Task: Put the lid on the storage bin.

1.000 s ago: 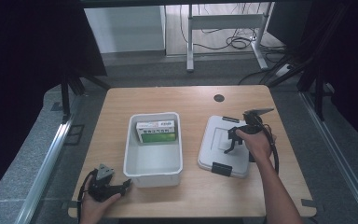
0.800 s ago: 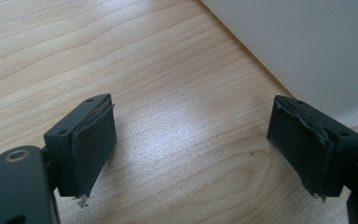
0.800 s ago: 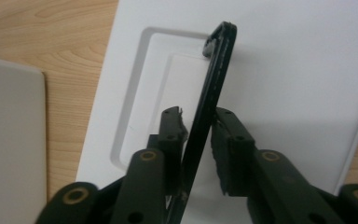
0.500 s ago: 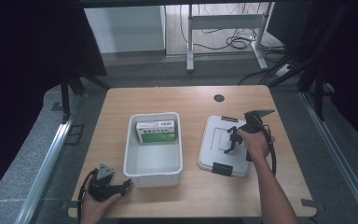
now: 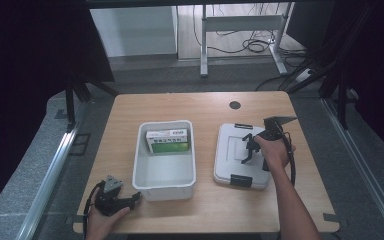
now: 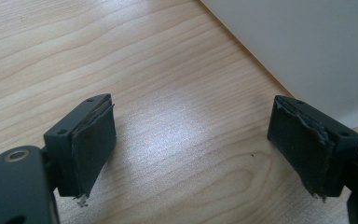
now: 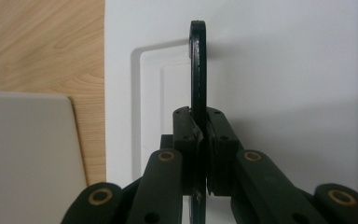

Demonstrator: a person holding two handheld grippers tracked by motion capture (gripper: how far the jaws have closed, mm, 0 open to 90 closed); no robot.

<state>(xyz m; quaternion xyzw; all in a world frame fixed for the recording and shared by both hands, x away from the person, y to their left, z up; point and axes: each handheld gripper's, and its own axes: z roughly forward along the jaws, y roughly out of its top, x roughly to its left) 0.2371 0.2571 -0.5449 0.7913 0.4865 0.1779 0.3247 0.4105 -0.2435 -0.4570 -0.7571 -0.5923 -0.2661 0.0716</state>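
A white lid (image 5: 228, 152) with a black handle lies flat on the table, right of the white bin (image 5: 141, 155). My right gripper (image 5: 248, 150) points down on it. In the right gripper view its jaws (image 7: 200, 135) have just been closing and now pinch the upright black handle (image 7: 196, 60) of the lid (image 7: 284, 70). A green and white box (image 5: 167, 141) lies in the bin's far end. My left gripper (image 5: 132, 198) rests at the table's front left, beside the bin's near corner. Its jaws (image 6: 191, 144) stand wide open over bare wood, with the bin's wall (image 6: 307, 46) just beyond.
The wooden table (image 5: 190, 105) has a dark round hole (image 5: 235, 105) near its far edge. Black latches sit on the lid's near edge (image 5: 240, 179) and far edge (image 5: 243, 126). Desk legs and cables stand on the floor beyond the table.
The right gripper's jaws have drawn together on the lid's handle. Both hands have stayed where they were, and the lid and bin have not shifted.
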